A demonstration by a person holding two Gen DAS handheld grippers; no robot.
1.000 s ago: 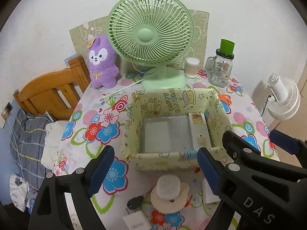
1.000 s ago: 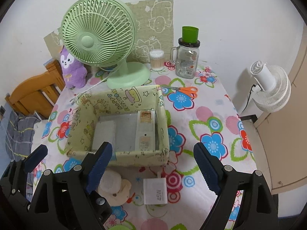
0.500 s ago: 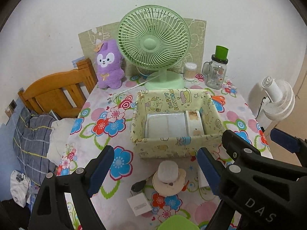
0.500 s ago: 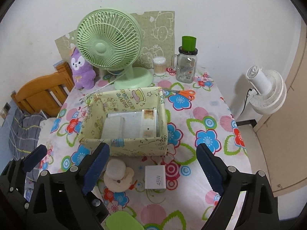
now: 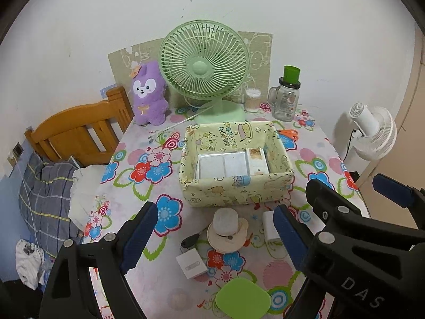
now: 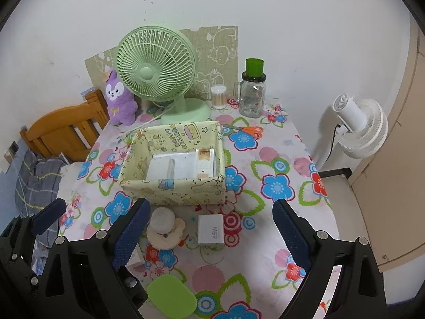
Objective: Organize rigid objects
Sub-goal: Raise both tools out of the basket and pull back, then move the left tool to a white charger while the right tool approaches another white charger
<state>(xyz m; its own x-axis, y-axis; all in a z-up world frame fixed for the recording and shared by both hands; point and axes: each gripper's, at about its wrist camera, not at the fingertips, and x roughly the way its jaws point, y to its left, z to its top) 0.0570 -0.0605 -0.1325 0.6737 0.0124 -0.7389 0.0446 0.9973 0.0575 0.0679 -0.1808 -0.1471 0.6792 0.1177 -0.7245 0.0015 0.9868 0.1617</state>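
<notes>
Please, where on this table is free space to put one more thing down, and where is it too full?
The floral tablecloth is bare right of the yellow storage box, between the orange scissors and the near edge. Left of the box is also free. It is crowded in front of the box: white charger, round beige object, green lid.

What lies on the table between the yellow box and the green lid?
In the right wrist view, between the yellow box and the green lid lie a round beige object and a white charger.
</notes>
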